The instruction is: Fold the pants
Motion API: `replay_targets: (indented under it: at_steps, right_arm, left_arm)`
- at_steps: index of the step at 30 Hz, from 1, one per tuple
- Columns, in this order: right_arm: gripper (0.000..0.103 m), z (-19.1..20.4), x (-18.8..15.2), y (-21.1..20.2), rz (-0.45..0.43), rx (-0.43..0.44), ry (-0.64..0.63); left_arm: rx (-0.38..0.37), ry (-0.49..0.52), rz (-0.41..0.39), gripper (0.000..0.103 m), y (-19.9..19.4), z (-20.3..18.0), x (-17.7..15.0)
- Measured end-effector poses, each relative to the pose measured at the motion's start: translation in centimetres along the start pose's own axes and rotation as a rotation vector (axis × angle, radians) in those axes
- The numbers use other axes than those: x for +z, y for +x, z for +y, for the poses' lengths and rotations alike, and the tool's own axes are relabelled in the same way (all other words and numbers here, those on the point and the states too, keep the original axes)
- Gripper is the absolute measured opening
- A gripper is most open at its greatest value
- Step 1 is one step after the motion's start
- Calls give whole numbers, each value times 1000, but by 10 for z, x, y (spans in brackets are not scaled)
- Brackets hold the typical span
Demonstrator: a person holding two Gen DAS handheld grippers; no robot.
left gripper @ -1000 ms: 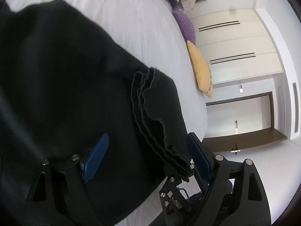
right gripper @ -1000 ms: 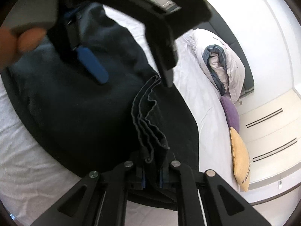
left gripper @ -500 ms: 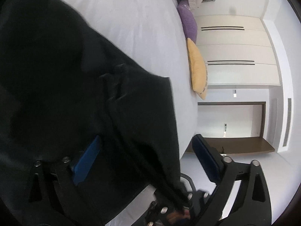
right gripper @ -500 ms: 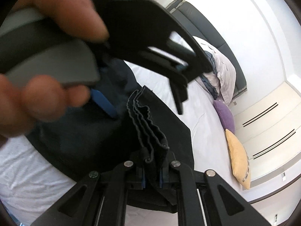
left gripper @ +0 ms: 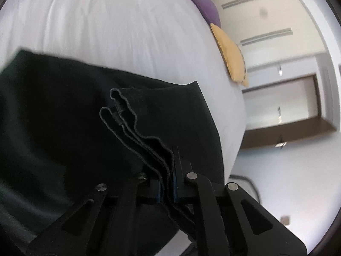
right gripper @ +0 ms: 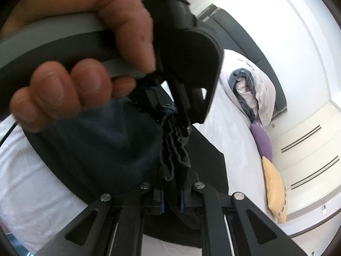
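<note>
Plainly, from the left wrist, the left gripper [left gripper: 167,188] clamps the stacked hems of the black pants [left gripper: 64,128] over the white bed [left gripper: 127,32]. From the right wrist, the right gripper [right gripper: 171,198] pinches that same edge (layers kept aligned), the person's hand [right gripper: 70,68] close above.

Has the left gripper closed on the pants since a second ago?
Yes. The left gripper stood open over the pants then; now its fingers pinch the stacked hems, nearer the bed edge.

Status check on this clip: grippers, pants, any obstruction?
Left gripper shut on pants hem. Right gripper shut on same bunched hem. Pants draped over bed. Nothing in the way.
</note>
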State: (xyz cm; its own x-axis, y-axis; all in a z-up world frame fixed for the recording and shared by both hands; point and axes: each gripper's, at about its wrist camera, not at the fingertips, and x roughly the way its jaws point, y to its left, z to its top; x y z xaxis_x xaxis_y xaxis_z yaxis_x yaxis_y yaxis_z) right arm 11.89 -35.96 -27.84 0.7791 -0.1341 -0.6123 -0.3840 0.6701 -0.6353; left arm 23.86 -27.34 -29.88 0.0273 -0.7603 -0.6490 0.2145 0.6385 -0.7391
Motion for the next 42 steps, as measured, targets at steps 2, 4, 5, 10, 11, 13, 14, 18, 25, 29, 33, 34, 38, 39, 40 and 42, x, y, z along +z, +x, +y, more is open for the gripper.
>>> replay_targets:
  at_steps: [2,4,5,10,11,13,14,18,25,29,33,34,38,39,40,42]
  right_arm:
    - [11,8,7,-2,-13,18,-14]
    - [11,18,13,-4,-23,42,-34]
    - [11,24,16,-4,-27,58,-42]
    - [11,46,27,-3,-31,113,-71]
    - [11,50,28,-3,-31,121,-74]
    - [11,56,31,-2,-27,144,-78]
    - [11,55,31,-2,-28,149,-80]
    - [11,63,37,-4,-35,170,-96]
    - [12,54,35,9,-30,200,-125]
    - [13,55,35,15,-17,212,-137]
    - [16,41,40,37,7,261,-79]
    - [16,37,40,40,9,270,-57]
    - [16,22,42,49,15,290,-19]
    - [16,19,42,52,15,291,-13]
    - [17,15,42,54,17,291,-1]
    - [17,13,40,58,26,311,33]
  left_arm:
    - [43,50,16,5,-11,2,2]
    - [76,78,23,5,-23,8,3]
    - [102,99,27,5,-29,11,2]
    - [157,108,47,5,-55,42,-9]
    - [164,107,47,5,-53,43,-7]
    - [171,106,44,5,-57,50,-9]
    - [170,105,41,5,-61,53,-12]
    - [184,104,29,5,-71,61,-12]
    - [201,105,9,6,-82,71,-22]
    - [196,85,-3,6,-70,71,-7]
    - [172,57,-7,7,-74,83,-10]
    - [169,56,-6,7,-80,87,-16]
    - [219,76,-1,12,-95,88,-14]
    - [261,87,-6,15,-99,84,-13]
    - [280,95,-14,16,-106,84,-13]
    - [353,104,-40,20,-123,83,-14]
